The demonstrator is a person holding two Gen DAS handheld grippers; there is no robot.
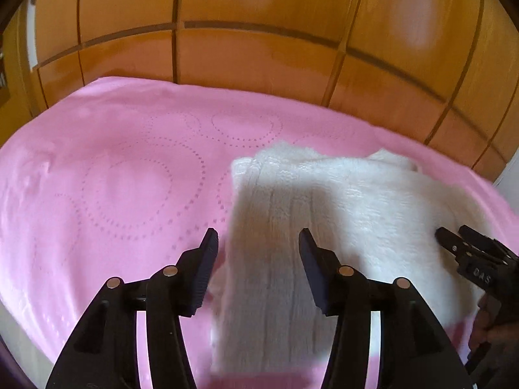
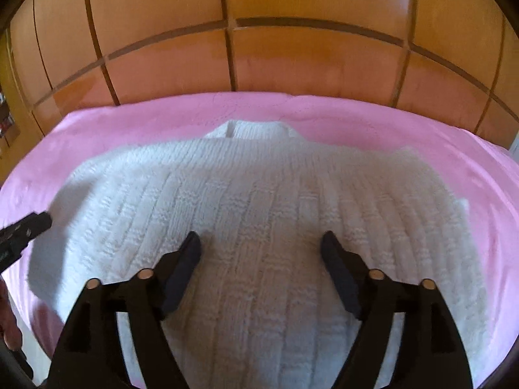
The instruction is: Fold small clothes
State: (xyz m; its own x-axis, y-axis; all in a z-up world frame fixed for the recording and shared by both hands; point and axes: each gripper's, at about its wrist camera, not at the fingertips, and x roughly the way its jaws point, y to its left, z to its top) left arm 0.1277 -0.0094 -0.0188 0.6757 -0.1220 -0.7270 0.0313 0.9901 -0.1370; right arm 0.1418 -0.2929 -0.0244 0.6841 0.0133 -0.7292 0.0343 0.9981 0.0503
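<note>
A white knitted sweater (image 2: pixel 259 201) lies flat on a pink blanket (image 2: pixel 129 123), collar (image 2: pixel 246 129) toward the far edge. My right gripper (image 2: pixel 261 237) hovers over the sweater's middle, open, with nothing between its pads. In the left wrist view the sweater (image 1: pixel 356 194) fills the right half, its left part folded in as a long strip. My left gripper (image 1: pixel 258 236) stands open above that strip and grips nothing. The right gripper's tip (image 1: pixel 454 240) shows at the sweater's right side. In the right wrist view the left gripper's tip (image 2: pixel 35 222) shows at the sweater's left edge.
Orange-brown wooden panels (image 1: pixel 259 58) rise right behind the blanket's far edge. The pink blanket (image 1: pixel 113 178) with dotted circle patterns stretches bare to the left of the sweater. A hand (image 2: pixel 9 324) shows at the lower left of the right wrist view.
</note>
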